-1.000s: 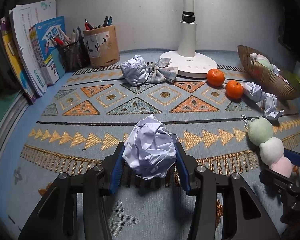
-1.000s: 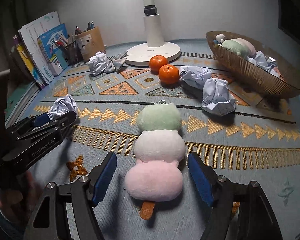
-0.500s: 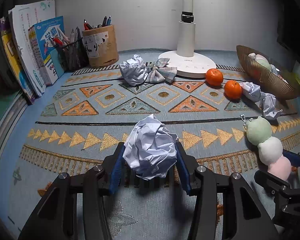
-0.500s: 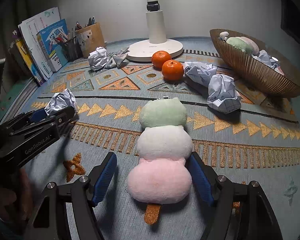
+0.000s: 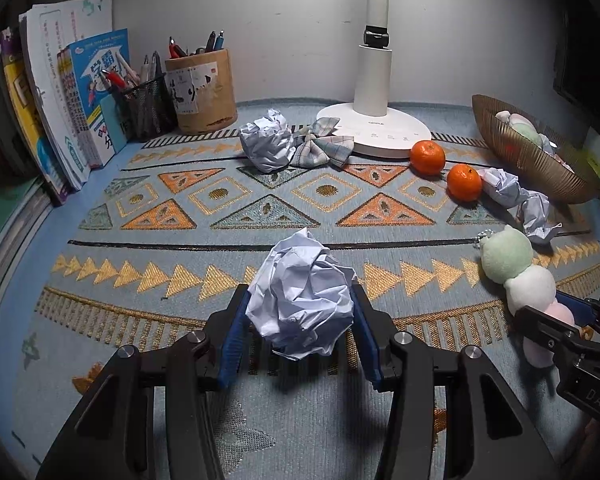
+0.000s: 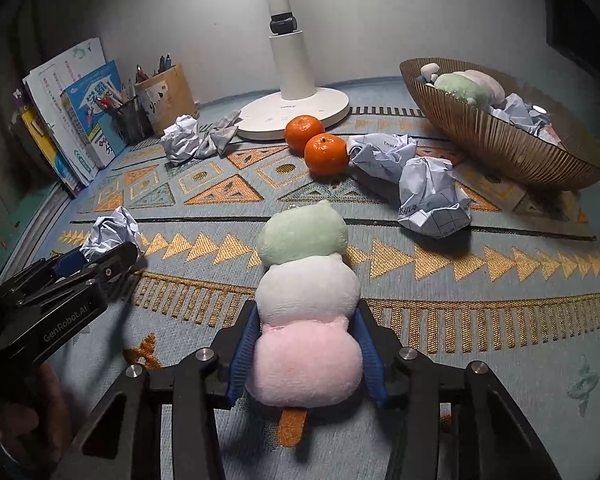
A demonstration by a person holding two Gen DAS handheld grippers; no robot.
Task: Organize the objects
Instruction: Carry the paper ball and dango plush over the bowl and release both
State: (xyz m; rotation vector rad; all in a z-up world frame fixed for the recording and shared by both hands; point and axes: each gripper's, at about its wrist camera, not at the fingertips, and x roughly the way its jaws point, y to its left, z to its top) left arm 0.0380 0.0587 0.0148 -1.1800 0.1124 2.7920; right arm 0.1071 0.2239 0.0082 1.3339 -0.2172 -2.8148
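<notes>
Left claw (image 5: 300,332) clamped on paper ball (image 5: 302,300); right claw (image 6: 306,354), just closing, squeezes plush skewer (image 6: 306,300); you lift straight, aim basket (image 6: 496,140) upper right.

White desk lamp (image 6: 296,92): head cut off by top edge in both views. Ribbed gold bowl (image 5: 540,168): right end lost in dark vignette, contents partly hidden behind rim. Printed text on blue-covered book (image 5: 96,92) too small to read.

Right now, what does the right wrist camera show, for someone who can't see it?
The right gripper has just closed on a plush dango toy lying on a patterned mat. Behind it: two oranges, crumpled paper, a basket.
</notes>
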